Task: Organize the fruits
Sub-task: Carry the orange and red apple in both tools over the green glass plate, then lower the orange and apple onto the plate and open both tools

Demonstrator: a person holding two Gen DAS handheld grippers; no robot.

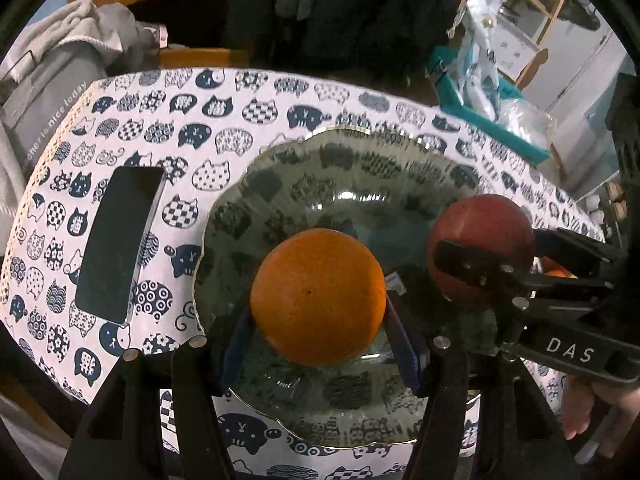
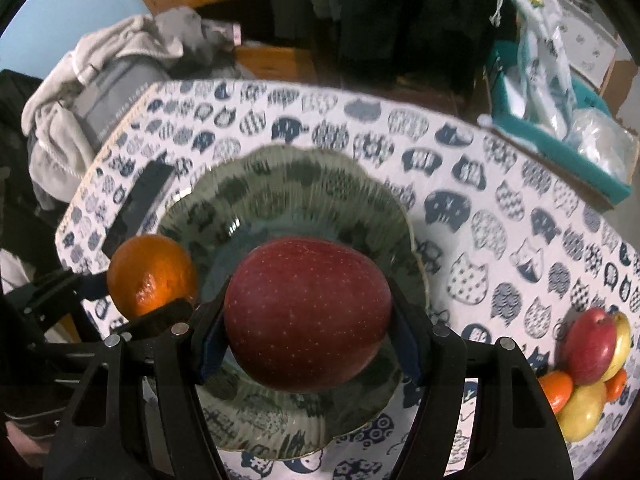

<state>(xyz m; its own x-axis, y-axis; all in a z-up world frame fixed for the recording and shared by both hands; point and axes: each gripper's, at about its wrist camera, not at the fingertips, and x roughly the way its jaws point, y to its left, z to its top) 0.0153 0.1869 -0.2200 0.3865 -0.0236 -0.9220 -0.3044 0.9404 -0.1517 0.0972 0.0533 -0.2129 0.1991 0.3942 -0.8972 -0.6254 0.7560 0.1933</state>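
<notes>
Orange (image 1: 318, 296), round, bright, dimpled skin, clamped between the blue pads of the left gripper (image 1: 320, 312), held above a glass plate (image 1: 352, 160) with a wavy gilt rim. Red apple (image 2: 308, 314), speckled, glossy, clamped the same way in the right gripper (image 2: 308, 320), also above the plate, just right of the orange; whether either fruit touches the plate I cannot tell. One plate, two held fruits. Plate sits on a table (image 1: 160, 128) covered in a white cloth with navy cat heads. One dark phone (image 1: 118, 240) lies left of the plate. Only the right wrist view shows the fruit pile (image 2: 588, 364) at the table's right edge: roughly one more red apple, two yellow fruits, two oranges. Only the left wrist view shows fingers (image 1: 592, 416) of the person's hand under the right gripper. One teal tray (image 2: 560, 140) with plastic bags stands behind the table.
</notes>
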